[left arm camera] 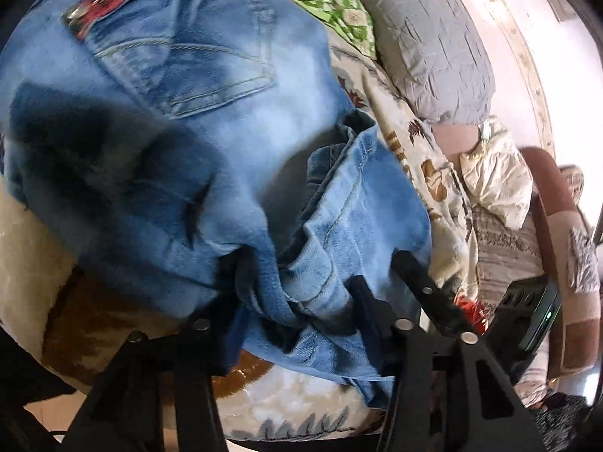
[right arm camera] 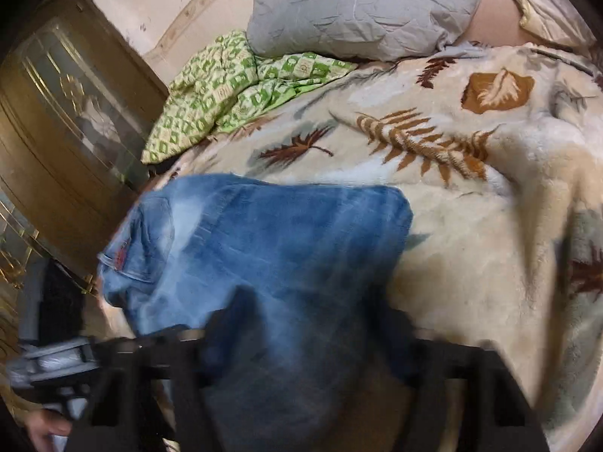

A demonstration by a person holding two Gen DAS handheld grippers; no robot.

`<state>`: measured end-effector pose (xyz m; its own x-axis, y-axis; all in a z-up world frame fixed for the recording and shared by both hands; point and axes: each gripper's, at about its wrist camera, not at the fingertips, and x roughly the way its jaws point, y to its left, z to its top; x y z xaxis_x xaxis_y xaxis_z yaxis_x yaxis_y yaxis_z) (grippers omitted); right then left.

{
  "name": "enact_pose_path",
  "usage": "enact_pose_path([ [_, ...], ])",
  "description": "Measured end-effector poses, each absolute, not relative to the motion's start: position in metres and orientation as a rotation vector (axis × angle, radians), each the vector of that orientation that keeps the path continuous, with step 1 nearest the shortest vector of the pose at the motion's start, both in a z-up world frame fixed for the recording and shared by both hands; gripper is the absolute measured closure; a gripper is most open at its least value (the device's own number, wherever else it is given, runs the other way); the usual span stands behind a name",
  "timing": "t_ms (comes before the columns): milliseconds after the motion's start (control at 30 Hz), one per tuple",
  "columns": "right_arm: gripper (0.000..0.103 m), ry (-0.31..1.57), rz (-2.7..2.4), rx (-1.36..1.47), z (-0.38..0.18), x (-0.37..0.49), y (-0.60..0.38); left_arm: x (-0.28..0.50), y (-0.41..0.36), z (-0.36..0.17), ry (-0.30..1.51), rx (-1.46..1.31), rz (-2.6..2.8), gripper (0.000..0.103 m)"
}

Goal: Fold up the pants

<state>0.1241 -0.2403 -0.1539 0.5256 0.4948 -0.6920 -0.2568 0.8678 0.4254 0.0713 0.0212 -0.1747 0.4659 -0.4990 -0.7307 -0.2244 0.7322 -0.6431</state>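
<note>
Jeans [left arm camera: 211, 143] are lying on blanket [right arm camera: 471, 207]; left gripper [left arm camera: 297, 290] is clamping bunched denim, right gripper [right arm camera: 301, 324] straddling fabric, grip blurred; pillow [right arm camera: 361, 7] and green cloth [right arm camera: 226, 86] are lying behind

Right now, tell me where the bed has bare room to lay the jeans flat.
The widest free patch is the leaf-print blanket right of the jeans, running up toward the grey pillow. It is crowded at the far left, where the green patterned sheet lies bunched beside the pillow, and along the near edge, where denim bunches between both sets of jaws.
</note>
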Motion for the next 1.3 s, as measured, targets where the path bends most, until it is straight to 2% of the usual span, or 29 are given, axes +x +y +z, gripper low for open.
enact_pose_path([
  [67,0.079,0.895,0.466,0.281,-0.153,0.122,-0.241,0.07,0.022,-0.174,1.097,-0.793,-0.2,0.061],
  [167,0.088,0.865,0.491,0.273,-0.144,0.118,-0.243,0.064,0.017,-0.166,1.06,-0.816,-0.217,0.073],
  [233,0.09,0.829,0.493,0.238,-0.134,0.113,-0.241,0.065,0.012,-0.161,1.031,-0.832,-0.234,0.075],
  [400,0.092,0.757,0.486,0.232,-0.106,0.118,-0.257,0.078,-0.003,-0.164,1.023,-0.972,-0.286,0.075],
  [600,0.093,0.723,0.419,0.171,-0.084,0.143,-0.282,0.104,-0.045,-0.165,1.041,-0.994,-0.318,0.075],
  [700,0.093,0.799,0.371,0.175,-0.098,0.161,-0.296,0.11,-0.061,-0.18,1.113,-0.935,-0.248,0.075],
  [767,0.092,0.876,0.341,0.159,-0.123,0.169,-0.3,0.108,-0.065,-0.186,1.098,-0.898,-0.242,0.073],
  [800,0.089,0.904,0.32,0.135,-0.136,0.172,-0.298,0.107,-0.067,-0.185,1.094,-0.877,-0.245,0.072],
  [867,0.065,0.944,0.278,0.128,-0.154,0.175,-0.299,0.108,-0.069,-0.181,1.103,-0.848,-0.241,0.071],
  [900,0.059,0.944,0.255,0.144,-0.157,0.174,-0.302,0.108,-0.069,-0.18,1.106,-0.854,-0.245,0.069],
  [933,0.045,0.943,0.238,0.163,-0.156,0.173,-0.307,0.11,-0.069,-0.179,1.105,-0.867,-0.255,0.066],
  [967,0.035,0.943,0.234,0.174,-0.153,0.171,-0.311,0.11,-0.068,-0.177,1.104,-0.879,-0.261,0.052],
  [1000,0.034,0.936,0.235,0.189,-0.149,0.169,-0.315,0.107,-0.065,-0.172,1.102,-0.898,-0.265,0.029],
  [1033,0.033,0.919,0.24,0.197,-0.142,0.164,-0.319,0.104,-0.062,-0.166,1.087,-0.917,-0.277,0.017],
  [1067,0.029,0.901,0.238,0.192,-0.135,0.158,-0.321,0.101,-0.058,-0.163,1.074,-0.916,-0.279,0.001],
  [1167,0.019,0.842,0.225,0.183,-0.116,0.139,-0.325,0.088,-0.041,-0.144,1.026,-0.854,-0.294,0.0],
  [1300,0.015,0.739,0.227,0.171,-0.082,0.113,-0.317,0.075,-0.006,-0.132,1.004,-0.86,-0.293,0.0],
])
